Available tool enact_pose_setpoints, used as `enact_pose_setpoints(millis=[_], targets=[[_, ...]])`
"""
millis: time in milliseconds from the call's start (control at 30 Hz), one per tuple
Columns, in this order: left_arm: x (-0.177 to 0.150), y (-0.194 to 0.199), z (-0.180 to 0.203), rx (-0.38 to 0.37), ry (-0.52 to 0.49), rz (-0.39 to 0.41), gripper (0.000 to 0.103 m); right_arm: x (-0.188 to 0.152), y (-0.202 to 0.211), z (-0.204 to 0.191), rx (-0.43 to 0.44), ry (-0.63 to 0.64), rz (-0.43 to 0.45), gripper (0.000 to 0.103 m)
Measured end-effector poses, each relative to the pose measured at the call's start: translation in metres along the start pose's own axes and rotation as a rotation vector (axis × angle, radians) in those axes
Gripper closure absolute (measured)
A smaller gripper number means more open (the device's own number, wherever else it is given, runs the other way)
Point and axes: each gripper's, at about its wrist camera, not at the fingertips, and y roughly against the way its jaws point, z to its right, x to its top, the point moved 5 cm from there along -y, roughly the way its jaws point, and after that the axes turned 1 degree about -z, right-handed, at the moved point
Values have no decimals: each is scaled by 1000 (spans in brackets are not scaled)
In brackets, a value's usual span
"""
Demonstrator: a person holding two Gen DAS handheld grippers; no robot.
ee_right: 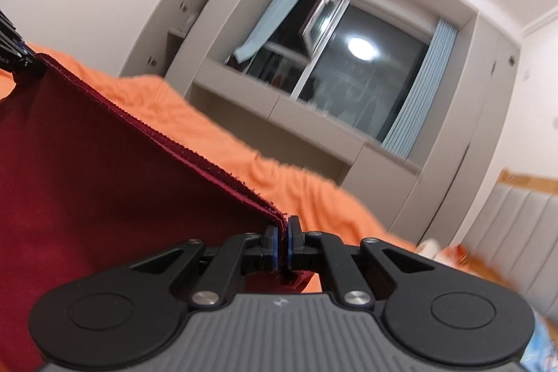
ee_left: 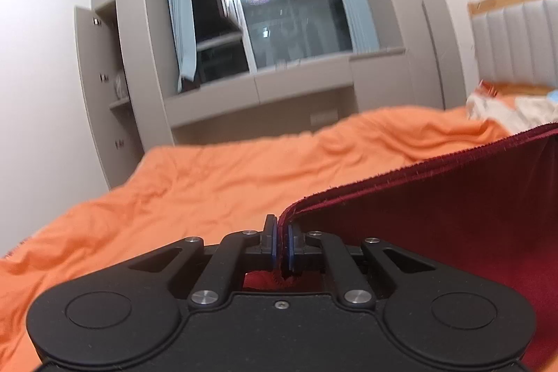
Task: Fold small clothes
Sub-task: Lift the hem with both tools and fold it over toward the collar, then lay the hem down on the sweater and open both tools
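Dark red garment [ee_left: 453, 232], held up off the orange bedspread [ee_left: 209, 176] and stretched taut between two grippers, its stitched top edge running as a straight line from one corner to the other. Left corner pinched in the left gripper [ee_left: 281, 234], blue-lined pads clamped tight on the folded hem, a scrap of red cloth showing below the jaws. Opposite corner [ee_right: 275, 218] pinched the same way in the right gripper [ee_right: 282, 237], jaws closed on the fabric, more red cloth hanging under them. Left gripper also visible at the far left edge of the right wrist view [ee_right: 17, 58], gripping the far end of the hem. Body of the garment hanging down from that edge, in shadow. Beyond, rumpled bedspread covering the bed, a padded grey headboard [ee_left: 516, 44] with a wooden top rail, light-coloured items [ee_left: 505, 110] near it, too blurred to identify. Behind the bed, grey built-in cabinets [ee_left: 115, 75] with one door ajar, a dark window [ee_left: 296, 13] with an open sash, pale blue curtains [ee_left: 179, 16] at both sides.
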Motion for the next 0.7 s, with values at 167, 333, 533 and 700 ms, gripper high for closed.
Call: enact_pose_setpoints(millis=[167, 333, 533, 700], targets=[[-15, -67, 6, -1, -12, -108, 97, -31, -48, -7, 39, -15, -94, 98], [-37, -114, 6, -12, -6, -195, 96, -56, -76, -20, 67, 3, -157, 97], [-69, -157, 9, -28, 1, -306, 96, -73, -100, -35, 96, 25, -223, 97], [-88, -175, 10, -27, 10, -361, 92, -84, -115, -44, 106, 13, -276, 93]])
